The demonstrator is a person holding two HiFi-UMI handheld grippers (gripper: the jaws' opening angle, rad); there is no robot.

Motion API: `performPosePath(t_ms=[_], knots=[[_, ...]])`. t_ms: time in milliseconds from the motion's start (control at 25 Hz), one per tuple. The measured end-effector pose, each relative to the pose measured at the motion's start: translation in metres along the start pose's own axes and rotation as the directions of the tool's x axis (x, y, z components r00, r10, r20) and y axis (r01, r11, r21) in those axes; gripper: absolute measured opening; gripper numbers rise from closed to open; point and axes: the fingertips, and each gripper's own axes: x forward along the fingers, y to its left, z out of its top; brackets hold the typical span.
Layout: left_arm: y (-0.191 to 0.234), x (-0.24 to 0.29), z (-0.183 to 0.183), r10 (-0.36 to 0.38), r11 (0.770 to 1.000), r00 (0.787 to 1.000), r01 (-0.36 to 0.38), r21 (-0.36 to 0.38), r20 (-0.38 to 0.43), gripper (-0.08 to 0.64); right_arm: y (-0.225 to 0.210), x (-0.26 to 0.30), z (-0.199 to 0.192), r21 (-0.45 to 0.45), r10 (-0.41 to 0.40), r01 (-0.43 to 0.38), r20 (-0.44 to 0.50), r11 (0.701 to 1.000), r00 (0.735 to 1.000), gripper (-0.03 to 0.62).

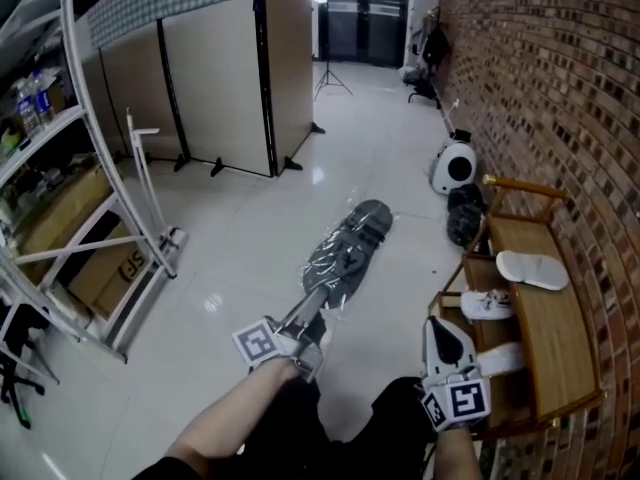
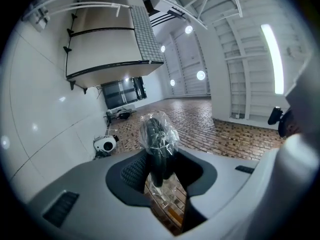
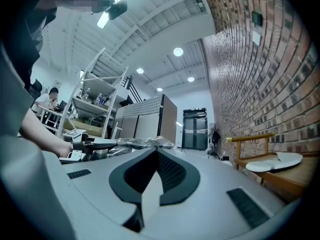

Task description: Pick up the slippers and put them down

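Floor (image 1: 250, 228): pale glossy tiles are seen spreading below both grippers.
Brick wall (image 1: 560, 88): it is seen along the right side, with the rack set against it.
Wooden rack (image 1: 550, 328): it is placed just to the right of the right gripper, and its slatted top is taken up by the white slipper.
Bagged slipper (image 1: 350, 243): dark and wrapped in clear plastic, it is held in the air over the floor. It juts forward from the left gripper, well apart from the rack.
White slipper (image 1: 532, 269): it is laid flat on the rack's top, ahead and to the right of the right gripper, and is not touched by it.
Left gripper (image 1: 325, 298): the jaws are clamped on the near end of the bagged slipper, with crumpled plastic caught between them.
Right gripper (image 1: 445, 336): the jaws are brought together with nothing between them, and the gripper is held beside the rack's left edge.
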Motion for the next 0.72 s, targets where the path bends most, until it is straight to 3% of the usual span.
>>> performPosePath(t_ms=[160,440,720], knots=[[0.029,0.002,0.000,0.015,0.999,1.000,-0.015,-0.032,0.013,0.123,-0.019,0.026,-0.021,0.012,-0.012,0.012,-0.030,1.000,0.999,0.009],[0.089,0.021,0.004,0.014,1.000,1.000,-0.014,-0.004,0.012,0.124,-0.048,0.085,-0.075,0.055,-0.003,0.008,-0.089,0.998,0.996,0.009],[0.148,0.034,-0.027,0.124,0.984,0.988,-0.110,-0.139,0.092,0.124,-0.063,0.141,-0.123,0.114,-0.014,0.025,-0.100,0.993,0.995,0.011]])
